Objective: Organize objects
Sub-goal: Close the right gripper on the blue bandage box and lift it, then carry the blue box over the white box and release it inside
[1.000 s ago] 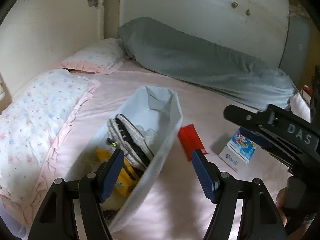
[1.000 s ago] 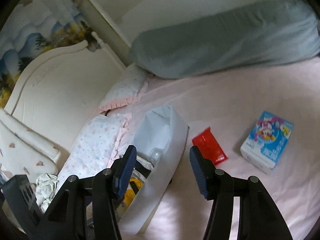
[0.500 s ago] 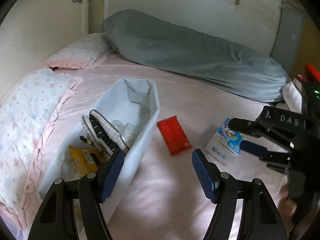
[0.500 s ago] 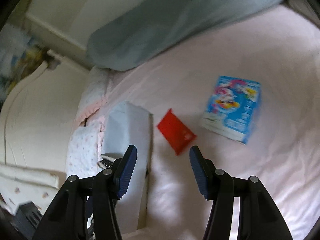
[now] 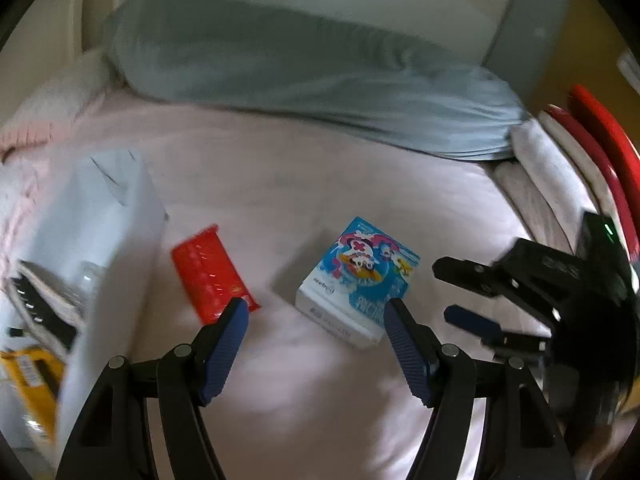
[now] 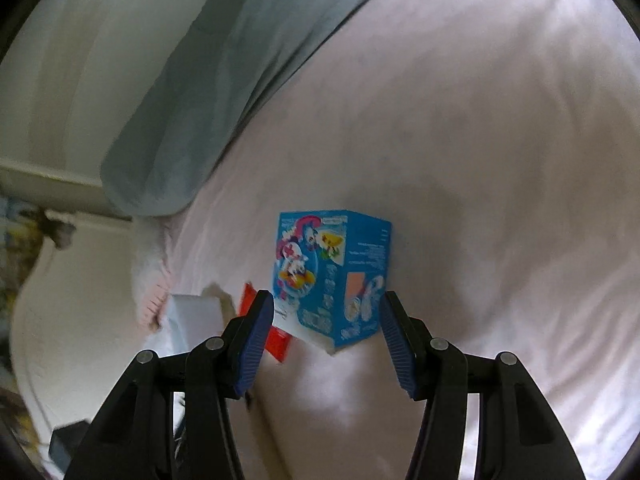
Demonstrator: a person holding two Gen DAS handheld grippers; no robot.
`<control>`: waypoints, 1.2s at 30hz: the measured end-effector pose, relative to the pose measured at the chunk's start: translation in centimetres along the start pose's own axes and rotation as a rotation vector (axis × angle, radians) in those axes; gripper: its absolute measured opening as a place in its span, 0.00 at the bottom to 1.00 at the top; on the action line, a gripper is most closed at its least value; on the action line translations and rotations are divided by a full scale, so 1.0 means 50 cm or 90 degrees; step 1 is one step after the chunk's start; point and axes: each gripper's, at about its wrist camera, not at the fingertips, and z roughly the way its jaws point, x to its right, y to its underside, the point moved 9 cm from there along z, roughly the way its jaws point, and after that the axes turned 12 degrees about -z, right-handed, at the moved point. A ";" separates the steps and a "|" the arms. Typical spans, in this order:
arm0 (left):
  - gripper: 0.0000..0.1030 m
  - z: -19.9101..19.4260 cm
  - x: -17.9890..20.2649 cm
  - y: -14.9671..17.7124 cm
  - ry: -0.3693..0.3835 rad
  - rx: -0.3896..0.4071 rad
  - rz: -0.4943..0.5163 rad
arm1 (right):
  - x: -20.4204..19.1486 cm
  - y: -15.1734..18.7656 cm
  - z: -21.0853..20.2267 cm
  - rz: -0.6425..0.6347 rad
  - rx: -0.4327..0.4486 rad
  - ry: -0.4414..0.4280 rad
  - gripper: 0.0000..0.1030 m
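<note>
Both spread tools now near the blue box [image 6: 330,276]; only left view shows the bin [image 5: 100,216].

Both the left gripper [image 5: 316,316] and the right gripper [image 6: 326,312] are black angular frames with cut-out openings and round silver screws at the joints, each ending in two ribbed dark-blue pads [image 5: 224,344], and a small green light glows behind the right one's fingers.
</note>
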 end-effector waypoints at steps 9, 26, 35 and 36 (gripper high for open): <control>0.65 0.078 -0.020 0.033 0.038 -0.074 -0.172 | 0.004 -0.100 0.039 -0.036 0.142 -0.046 0.54; 0.67 0.133 -0.024 0.080 -0.044 -0.108 -0.122 | 0.009 0.001 0.179 -0.046 -0.123 -0.153 0.53; 0.66 -0.005 -0.044 0.080 -0.103 -0.045 -0.025 | -0.078 0.086 0.114 -0.101 -0.213 -0.163 0.53; 0.67 -0.030 -0.046 0.072 -0.100 -0.030 -0.019 | -0.094 0.090 0.101 -0.109 -0.205 -0.176 0.53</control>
